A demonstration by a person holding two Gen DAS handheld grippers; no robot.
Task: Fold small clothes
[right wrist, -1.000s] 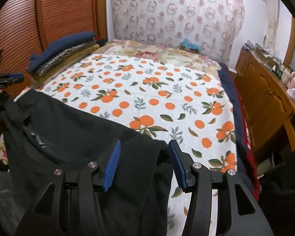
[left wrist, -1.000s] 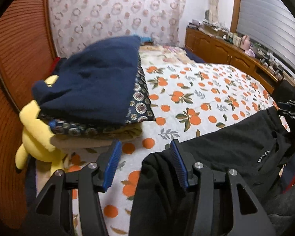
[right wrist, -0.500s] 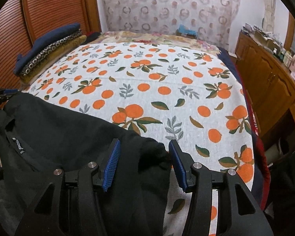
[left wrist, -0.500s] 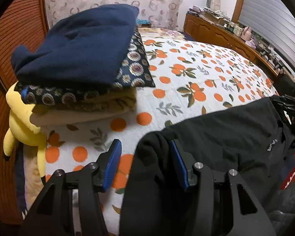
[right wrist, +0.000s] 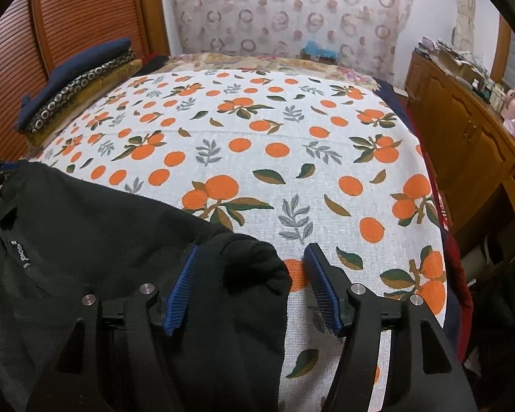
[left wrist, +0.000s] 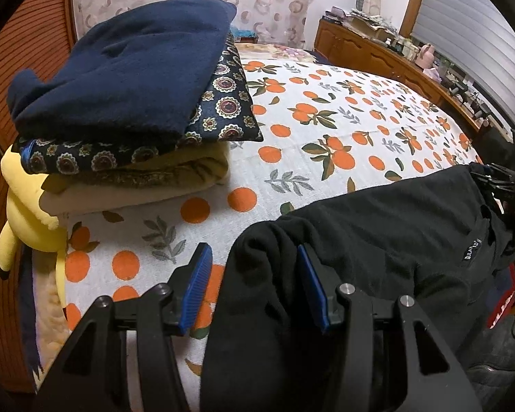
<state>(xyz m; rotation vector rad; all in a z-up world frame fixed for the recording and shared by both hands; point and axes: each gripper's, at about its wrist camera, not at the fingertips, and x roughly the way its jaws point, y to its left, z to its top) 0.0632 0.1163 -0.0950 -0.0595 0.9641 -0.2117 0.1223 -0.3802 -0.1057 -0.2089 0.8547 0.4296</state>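
Left wrist view shows our left gripper (left wrist: 252,286) with blue pads spread apart, a bunched corner of the black garment (left wrist: 377,226) between them, unpinched. Our right gripper (right wrist: 252,288) likewise stands wide around the opposite corner. We judge folding barely begun: the garment lies along the near edge of the bed (right wrist: 257,144), unfolded. Farther, a stack of folded clothes (left wrist: 127,103) sits at the left edge.

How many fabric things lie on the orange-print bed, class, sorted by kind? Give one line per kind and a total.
Folded items in the stack: 4 (navy blanket, patterned dark cloth, olive layer, cream layer)
Black garment being laid out: 1
Yellow plush toy: 1
Total: 6
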